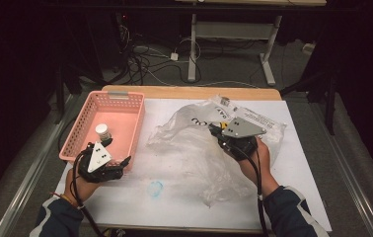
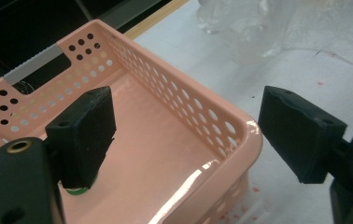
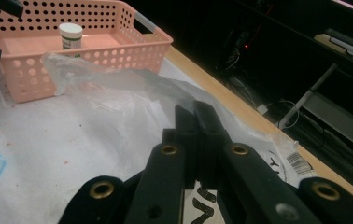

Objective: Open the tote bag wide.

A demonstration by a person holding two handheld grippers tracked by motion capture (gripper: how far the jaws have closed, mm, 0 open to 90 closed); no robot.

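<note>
Right gripper (image 1: 217,129) jaws pressed together, pinching clear plastic bag (image 1: 199,148) near its printed far end, bag spread toward basket (image 1: 76,136) across desk (image 1: 293,173); left gripper (image 1: 120,165) jaws spread, empty, straddling basket's near corner.

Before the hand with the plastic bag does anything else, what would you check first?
1. Right gripper shut on the clear plastic bag: ok, jaws together with film pinched.
2. Left gripper open: ok, jaws wide apart at the pink basket corner.
3. Small white-capped bottle upright in the basket: ok.
4. Anything left inside the bag: cannot tell.
5. Bag apart from the basket: ok in the high view.
</note>
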